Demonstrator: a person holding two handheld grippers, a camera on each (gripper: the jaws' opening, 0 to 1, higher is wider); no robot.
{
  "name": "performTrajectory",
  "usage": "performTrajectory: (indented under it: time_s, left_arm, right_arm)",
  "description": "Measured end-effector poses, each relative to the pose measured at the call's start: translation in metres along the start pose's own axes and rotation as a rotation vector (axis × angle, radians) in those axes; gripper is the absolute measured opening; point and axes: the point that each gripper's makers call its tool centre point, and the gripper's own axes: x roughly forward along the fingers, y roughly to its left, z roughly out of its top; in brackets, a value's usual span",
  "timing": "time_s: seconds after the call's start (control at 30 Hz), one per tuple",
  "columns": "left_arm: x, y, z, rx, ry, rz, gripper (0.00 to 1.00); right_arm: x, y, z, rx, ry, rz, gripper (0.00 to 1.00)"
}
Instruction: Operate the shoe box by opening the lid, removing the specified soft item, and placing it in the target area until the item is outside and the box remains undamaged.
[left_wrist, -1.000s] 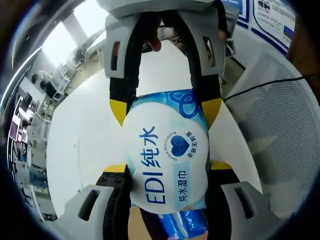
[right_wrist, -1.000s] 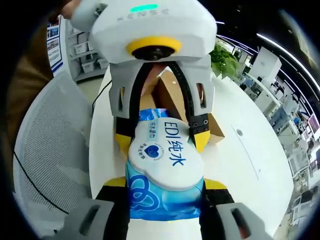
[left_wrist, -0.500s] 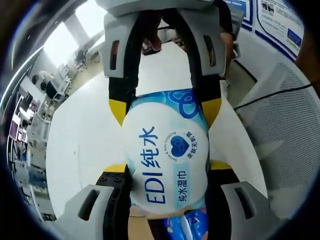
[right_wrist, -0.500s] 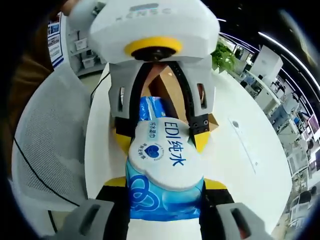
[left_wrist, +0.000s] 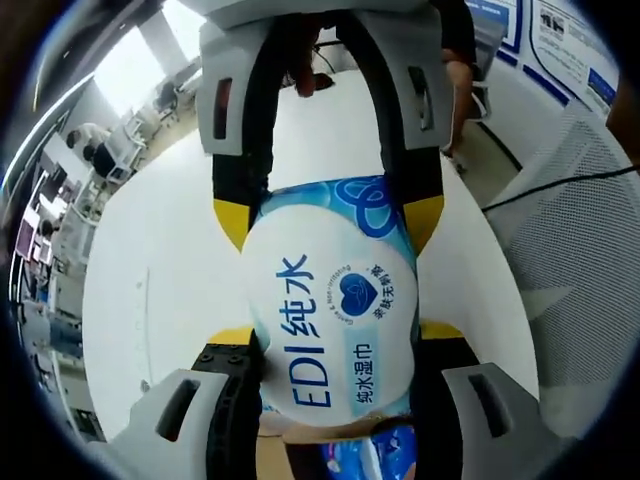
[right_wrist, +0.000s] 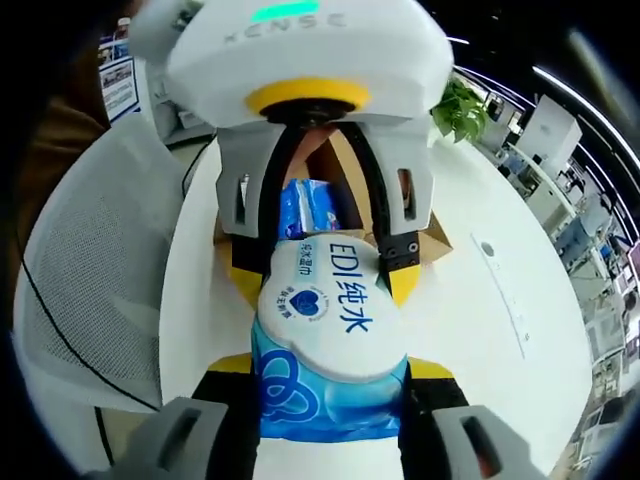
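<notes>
Left gripper view: both claws pinching glossy, soft-looking wipes pack, oval white label.

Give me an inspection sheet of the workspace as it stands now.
Surface: round white table, bare where visible.
Job's things: blue-and-white soft wet-wipes pack held off the table; brown cardboard shoe box behind it, partly hidden.
Clutter: nothing seen.
Grippers: left tool and right tool both clamp the pack from opposite ends.
Cables: thin black cable across the grey mesh chair.
Surroundings: open office, green potted plant.
</notes>
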Motion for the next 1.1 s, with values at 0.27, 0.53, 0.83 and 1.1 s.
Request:
performTrajectory:
  time_s: [0.27,0.53,0.83,1.1]
  left_arm:
    - [0.018,0.001,-0.015,-0.038,0.034,-0.001,0.59]
    - [0.031,-0.002,-0.029,-0.057,0.069,-0.013,0.59]
    - [0.041,-0.008,-0.04,-0.071,0.098,-0.028,0.59]
    - [0.045,-0.005,-0.043,-0.08,0.105,-0.022,0.59]
  right_arm:
    - [0.021,-0.001,-0.008,-0.015,-0.013,0.032,0.52]
    - [0.041,-0.001,-0.015,-0.014,-0.018,0.057,0.52]
    - [0.056,0.004,-0.02,-0.015,-0.025,0.087,0.51]
    - [0.062,0.0,-0.023,-0.028,-0.014,0.095,0.51]
